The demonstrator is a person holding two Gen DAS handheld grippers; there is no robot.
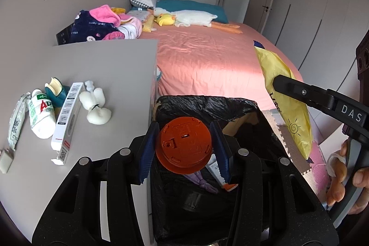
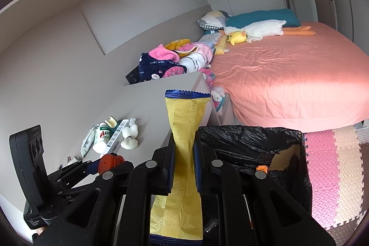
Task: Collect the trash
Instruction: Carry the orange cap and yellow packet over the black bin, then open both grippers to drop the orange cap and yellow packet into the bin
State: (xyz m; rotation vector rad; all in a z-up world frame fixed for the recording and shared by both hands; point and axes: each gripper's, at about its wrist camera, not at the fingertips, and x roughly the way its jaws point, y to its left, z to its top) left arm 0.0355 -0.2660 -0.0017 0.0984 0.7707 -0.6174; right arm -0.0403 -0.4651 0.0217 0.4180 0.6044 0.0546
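Your left gripper clamps the rigid, light lid edgewise; right gripper pinches the limp, slippery wrapper mid-length.

"DAS" on right hand-held gripper, red "AD" on white bottle

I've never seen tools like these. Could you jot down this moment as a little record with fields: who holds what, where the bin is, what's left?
Left tongs: closed on an orange round lid, above the bin
Right tongs: pinching a yellow snack wrapper
Bin: black-lined, between grey table and bed
Grey table: white bottle, long white box, white foam piece remain
Bed: pink sheet, plush toys
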